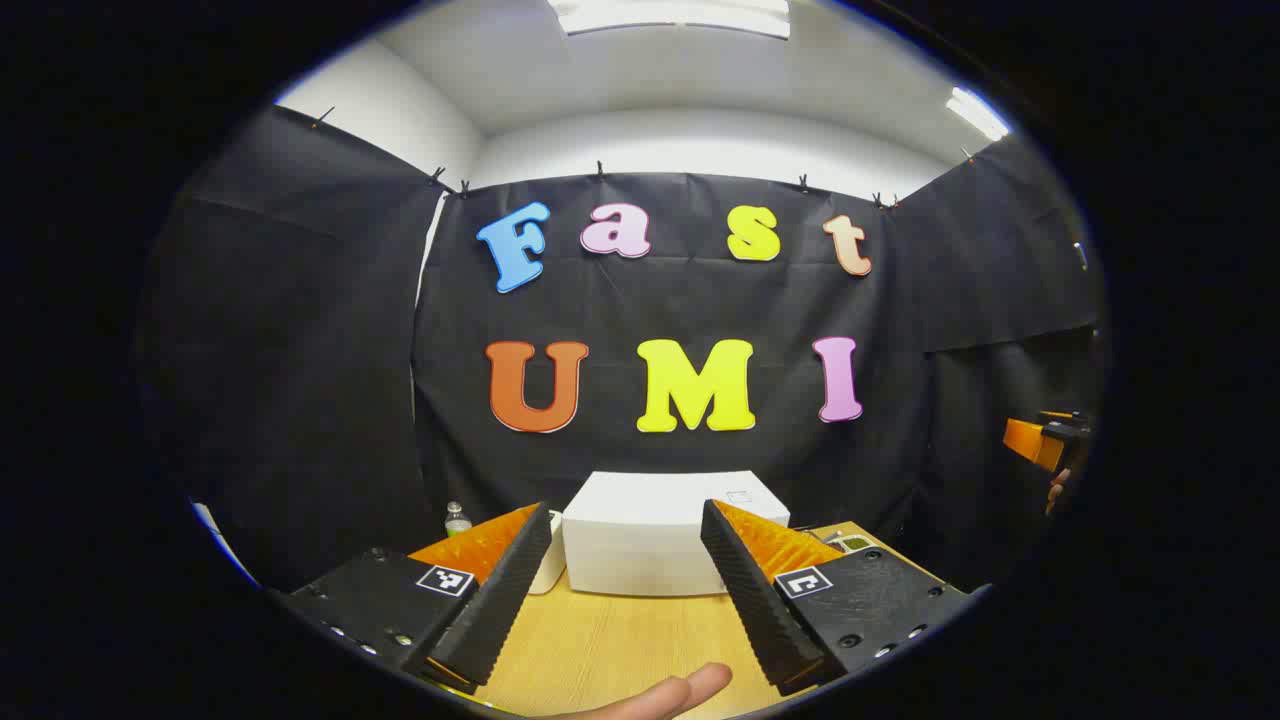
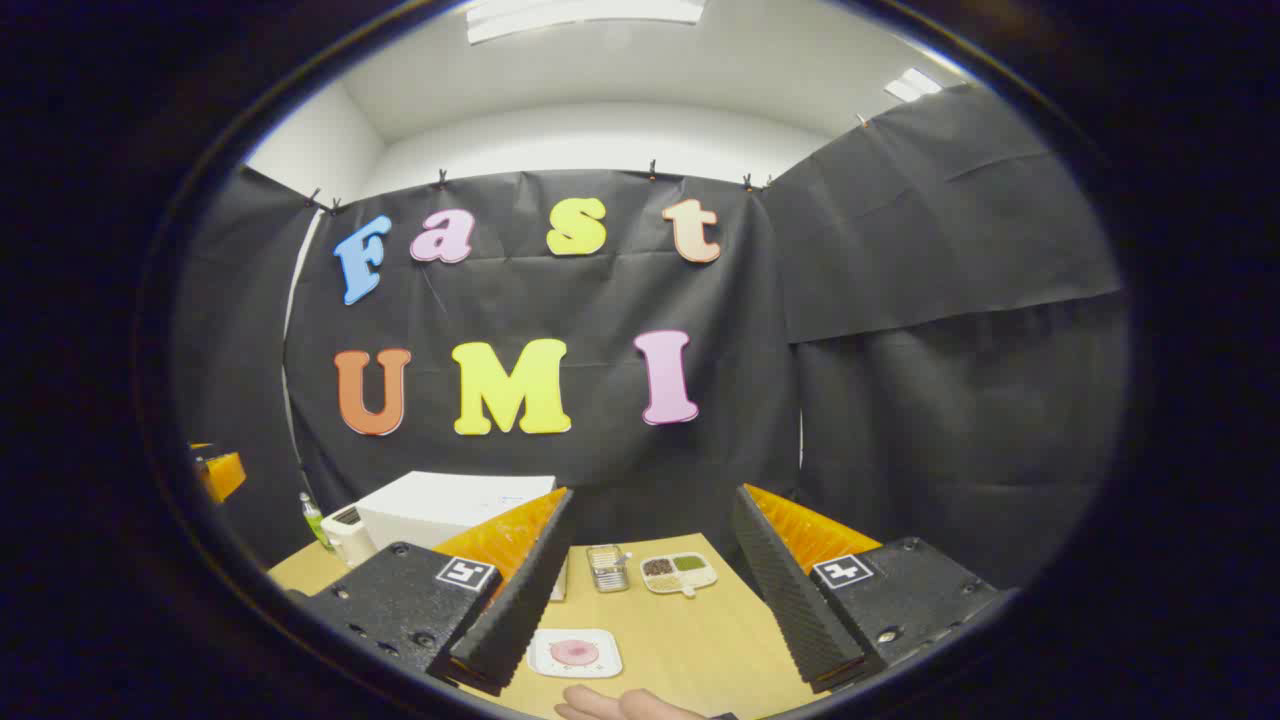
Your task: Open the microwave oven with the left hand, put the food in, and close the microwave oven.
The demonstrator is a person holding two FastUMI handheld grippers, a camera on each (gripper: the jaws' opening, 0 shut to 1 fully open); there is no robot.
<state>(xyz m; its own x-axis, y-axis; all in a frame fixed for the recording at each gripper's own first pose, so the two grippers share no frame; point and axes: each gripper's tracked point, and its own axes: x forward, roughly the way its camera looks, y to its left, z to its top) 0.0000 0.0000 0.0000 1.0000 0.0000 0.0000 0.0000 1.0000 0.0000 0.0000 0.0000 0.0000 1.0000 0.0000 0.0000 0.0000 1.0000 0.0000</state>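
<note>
While the microwave oven (image 1: 650,535) sits shut at the back of the worktop (image 1: 620,645), the left gripper (image 1: 625,590) faces it squarely, fingers spread wide and empty, so the opening reach should probably go straight in toward whichever edge carries the door grip, which I cannot make out. The right gripper (image 2: 650,590), also spread and empty, hangs over the food plate (image 2: 575,653), nearer than the oven and off to its right.
</note>
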